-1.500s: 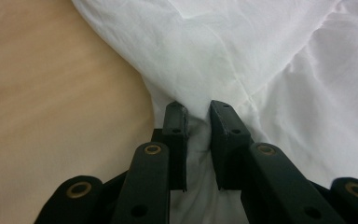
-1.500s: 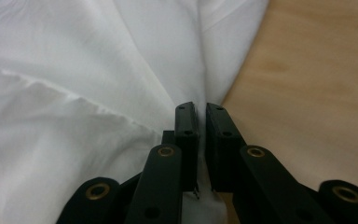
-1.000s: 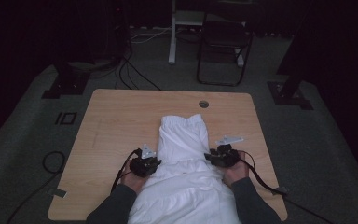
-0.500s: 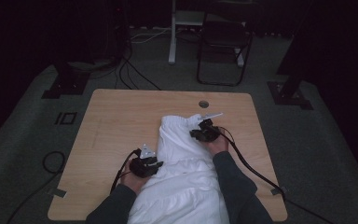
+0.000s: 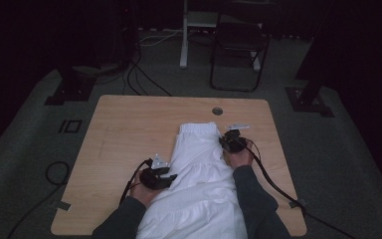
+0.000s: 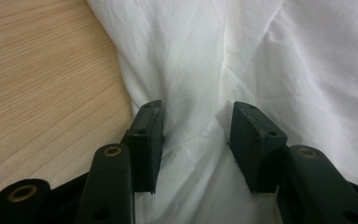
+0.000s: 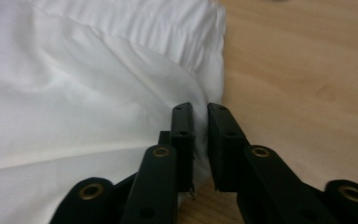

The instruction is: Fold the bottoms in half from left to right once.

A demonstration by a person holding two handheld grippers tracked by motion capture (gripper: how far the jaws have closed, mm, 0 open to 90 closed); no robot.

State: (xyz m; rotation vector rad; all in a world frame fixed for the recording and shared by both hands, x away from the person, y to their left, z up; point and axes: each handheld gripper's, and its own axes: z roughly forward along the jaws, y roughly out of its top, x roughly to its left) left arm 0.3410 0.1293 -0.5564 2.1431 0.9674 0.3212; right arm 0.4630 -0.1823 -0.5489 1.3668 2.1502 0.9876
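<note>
**White garment on table: right edge pinched, left edge let go**

Moved since the earlier frames: right gripper (image 5: pixel 235 141), from the near right edge of the white, gathered cotton garment (image 5: pixel 199 169) up to its far right edge, beside the elastic waistband. Left gripper (image 5: pixel 160 177): same place at the left edge.

- Garment: flat along the middle of the light wooden table (image 5: pixel 129 129), near end hanging off the person's side.
- Right jaws: nearly closed, just eased a little, a fold of the hem between the pads (image 7: pixel 182 135).
- Left jaws: half apart, just opening, cloth lying slack between them, unheld.

Step, as judged: straightening or folding. Next: the left needs a fresh grip before any lift.
</note>
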